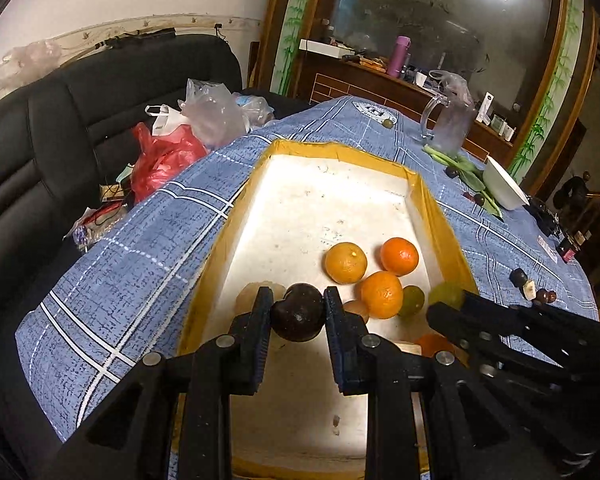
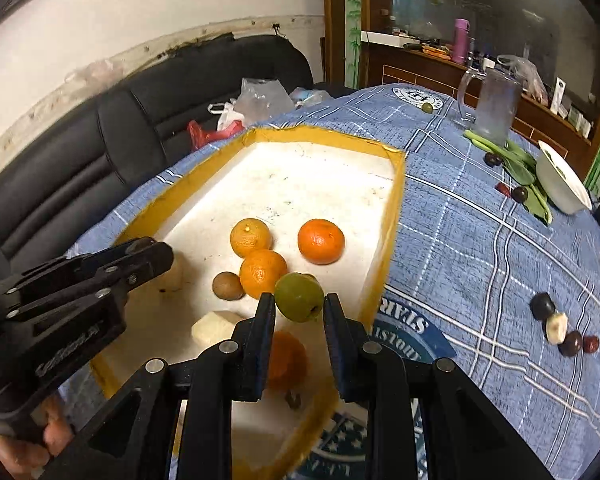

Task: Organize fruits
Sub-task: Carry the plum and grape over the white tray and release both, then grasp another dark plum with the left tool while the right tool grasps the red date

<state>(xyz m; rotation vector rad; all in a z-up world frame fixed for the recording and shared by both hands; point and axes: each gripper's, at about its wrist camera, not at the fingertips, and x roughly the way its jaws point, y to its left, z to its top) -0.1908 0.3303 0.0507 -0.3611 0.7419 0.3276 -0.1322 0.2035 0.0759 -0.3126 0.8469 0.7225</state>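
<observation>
A white foam tray with a yellow taped rim (image 1: 236, 216) (image 2: 392, 216) lies on the blue checked cloth. In it are three oranges (image 1: 346, 262) (image 2: 320, 240), a green fruit (image 1: 412, 300), a brown fruit (image 2: 228, 286) and pale pieces (image 2: 216, 328). My left gripper (image 1: 296, 312) is shut on a dark purple fruit (image 1: 298, 312) above the tray's near end. My right gripper (image 2: 298, 304) is shut on a green fruit (image 2: 299, 297) above the tray's near right part. The right gripper also shows in the left wrist view (image 1: 452, 300), and the left gripper shows in the right wrist view (image 2: 156, 256).
Dark fruits and a pale piece (image 2: 556, 326) lie on the cloth at the right. A white bowl (image 2: 562, 182), green leaves (image 2: 520, 164) and a glass pitcher (image 2: 494, 106) stand farther back. A black sofa with plastic bags (image 1: 168, 152) is at the left.
</observation>
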